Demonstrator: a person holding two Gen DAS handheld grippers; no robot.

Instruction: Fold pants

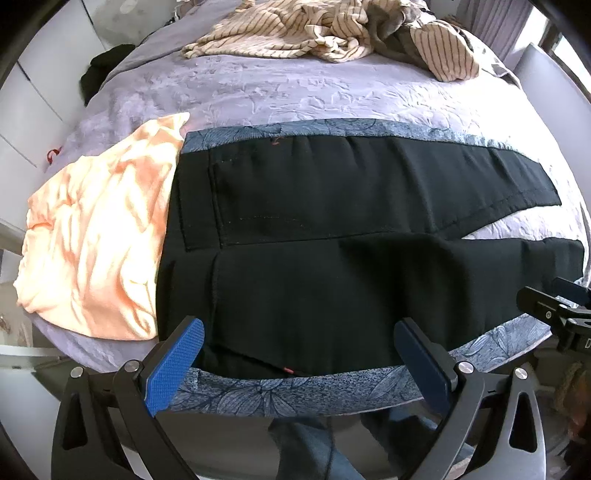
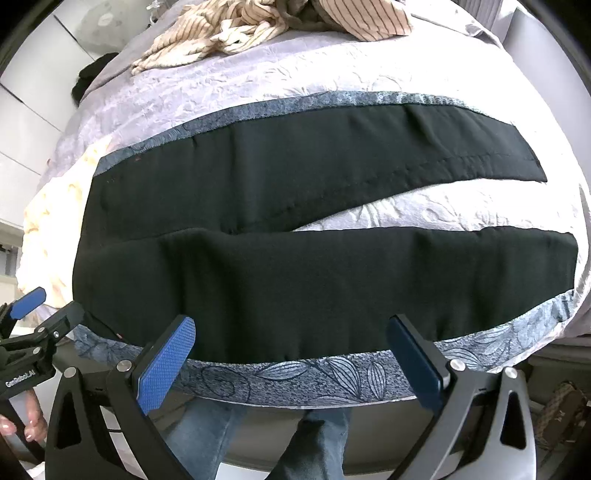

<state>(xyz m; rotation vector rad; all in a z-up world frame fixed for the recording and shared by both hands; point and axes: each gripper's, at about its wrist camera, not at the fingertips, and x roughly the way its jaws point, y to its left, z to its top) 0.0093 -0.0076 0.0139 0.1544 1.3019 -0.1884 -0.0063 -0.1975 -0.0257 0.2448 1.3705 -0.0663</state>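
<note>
Black pants (image 1: 332, 236) lie spread flat across the near part of the bed, on a blue leaf-print cloth (image 1: 280, 395) that sits over the lilac quilted bedspread (image 1: 280, 92). Waistband end at left, both legs running right; legs split apart toward the cuffs, bedspread showing between them.

Left gripper (image 1: 299, 354): jaws wide apart, nothing between the pads, hanging over the near edge of the pants close to the waist end. Right gripper (image 2: 291, 350): jaws likewise wide apart and empty, over the near hem of the closer leg. Neither pad visibly presses the fabric.

Peach garment (image 1: 99, 236) lies crumpled just left of the waistband, touching it. Striped beige clothes (image 1: 325, 33) heaped at the far side of the bed, well apart from the pants
</note>
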